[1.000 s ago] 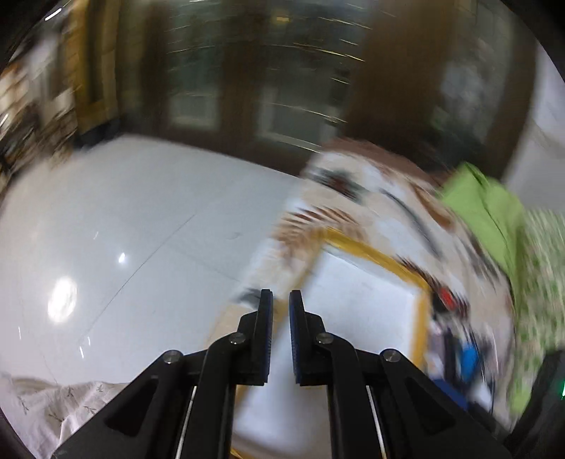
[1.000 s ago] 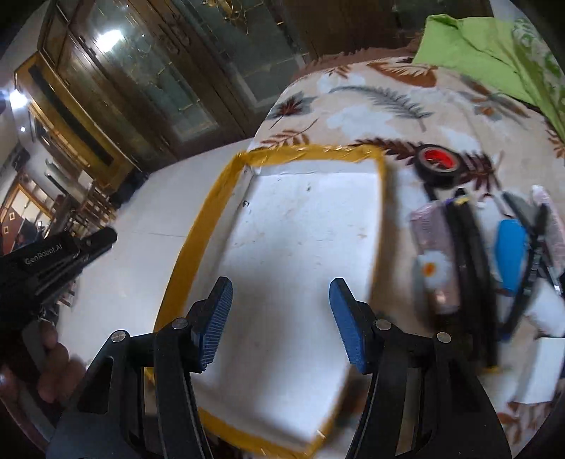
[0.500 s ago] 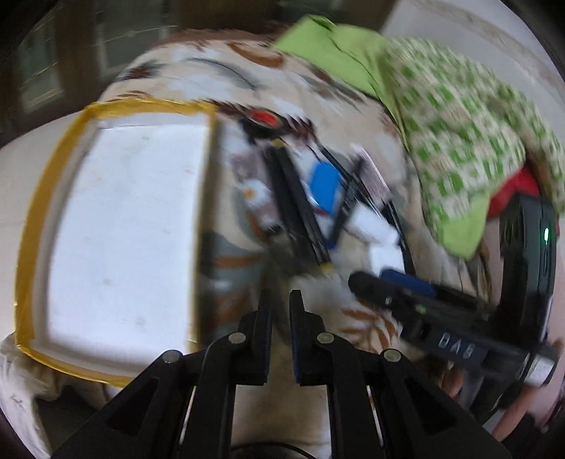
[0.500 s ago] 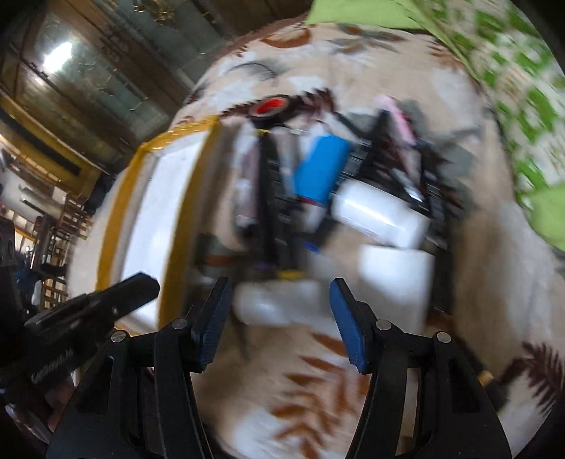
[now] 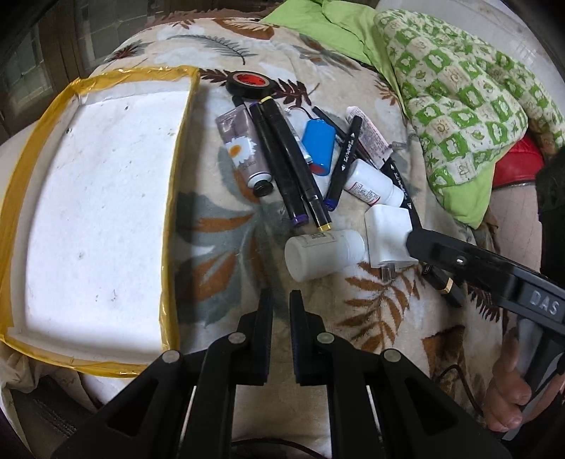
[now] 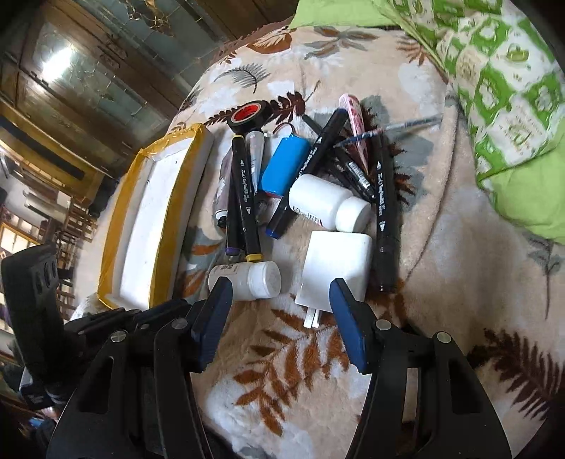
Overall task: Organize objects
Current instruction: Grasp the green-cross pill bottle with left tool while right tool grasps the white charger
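A pile of small items lies on a leaf-patterned blanket: a black tape roll, a daisy-printed tube, black markers, a blue battery, two white bottles and a white charger. Left of them is a white foam tray edged in yellow tape. My left gripper is shut and holds nothing, just short of the lying bottle. My right gripper is open, its fingers flanking the lying bottle's cap and the charger without gripping either.
A green checked pillow and green cloth border the pile on the right, with something red beneath. A person's hand holds the right gripper. Glass-fronted wooden cabinets stand beyond the bed.
Both views have swung from the floor and the tray over to the pile. Both grippers moved right and lower toward the bottle and charger. Neither jaw gap changed.
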A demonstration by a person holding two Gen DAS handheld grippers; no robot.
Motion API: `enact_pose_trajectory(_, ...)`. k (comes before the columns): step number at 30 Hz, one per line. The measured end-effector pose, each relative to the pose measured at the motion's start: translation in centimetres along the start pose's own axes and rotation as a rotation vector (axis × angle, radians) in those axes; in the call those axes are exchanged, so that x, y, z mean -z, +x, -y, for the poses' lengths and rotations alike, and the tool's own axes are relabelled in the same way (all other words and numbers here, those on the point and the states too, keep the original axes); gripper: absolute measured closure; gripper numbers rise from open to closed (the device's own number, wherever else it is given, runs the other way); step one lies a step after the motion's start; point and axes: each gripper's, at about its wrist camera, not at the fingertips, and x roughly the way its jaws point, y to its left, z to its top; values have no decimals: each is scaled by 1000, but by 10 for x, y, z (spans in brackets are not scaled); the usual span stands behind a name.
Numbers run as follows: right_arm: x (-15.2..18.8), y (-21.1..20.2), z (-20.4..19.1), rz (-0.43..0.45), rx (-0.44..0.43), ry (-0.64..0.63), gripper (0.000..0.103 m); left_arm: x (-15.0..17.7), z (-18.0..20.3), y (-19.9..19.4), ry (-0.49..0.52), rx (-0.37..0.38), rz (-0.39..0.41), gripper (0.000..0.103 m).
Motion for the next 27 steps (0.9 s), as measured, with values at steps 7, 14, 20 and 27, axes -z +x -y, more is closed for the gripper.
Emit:
enact_pose_trajectory(7,4,-5,4,-5,19,-18,45,-3,-14,-2,-64,33,18,95)
enact_pose_trajectory(14,4,2,13,-20,10,31,45,-3,-15,-5,-69,64,36,95)
enact_pose_trajectory(20,0,14,14,-28,79,62,45,-2,-14,-7,-52,65,41,95)
enact_pose_trajectory(27,-10,49,15,-79,194,79,43,-8,3,-11,64,52,48,95)
